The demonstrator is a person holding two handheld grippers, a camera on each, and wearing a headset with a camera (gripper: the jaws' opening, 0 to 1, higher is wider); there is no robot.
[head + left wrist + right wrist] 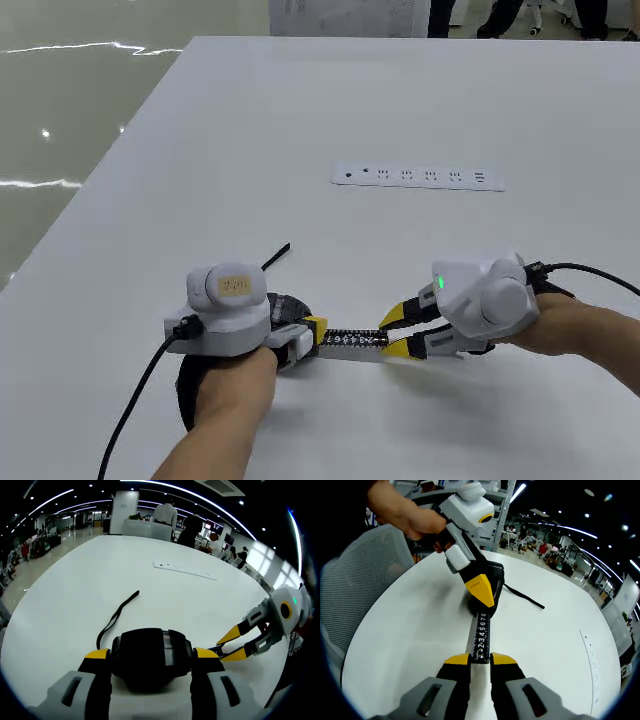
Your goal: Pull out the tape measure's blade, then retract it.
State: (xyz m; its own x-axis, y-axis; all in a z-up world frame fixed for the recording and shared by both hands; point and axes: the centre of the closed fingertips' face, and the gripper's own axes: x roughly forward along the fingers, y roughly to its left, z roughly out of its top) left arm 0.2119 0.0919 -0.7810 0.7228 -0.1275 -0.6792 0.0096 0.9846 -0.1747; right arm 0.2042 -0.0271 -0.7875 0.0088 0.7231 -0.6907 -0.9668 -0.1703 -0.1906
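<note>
black, round-bodied tape measure (150,647): a squat dark case with a glossier band across its top. It sits towards the near side of the desk, left of the middle in the head view, and looks to rest on the surface.
narrow black blade (481,635): a short stretch is out of the case. It runs straight and low over the desk from the case mouth to the other gripper. In the right gripper view, white numerals from 2 up to 8 read along it.
left gripper (151,656): a white-and-grey body with yellow-tipped jaws, clenched on the tape measure with one jaw on each flank of the case. A hand holds it from behind, and a black cable trails off its back.
right gripper (480,659): the same make, with its yellow tips pinched together on the free end of the blade. It faces the left gripper across that short run of blade. In the head view a small green light glows on its housing.
thin black strap (117,615): trails from the case over the desk in a loose curve, lying flat.
broad white desk (300,120): smooth and pale, with a glossy floor beyond its left edge.
long white power strip (418,177): lies flat farther back with a row of sockets along it, well apart from both grippers and the tape measure.
</note>
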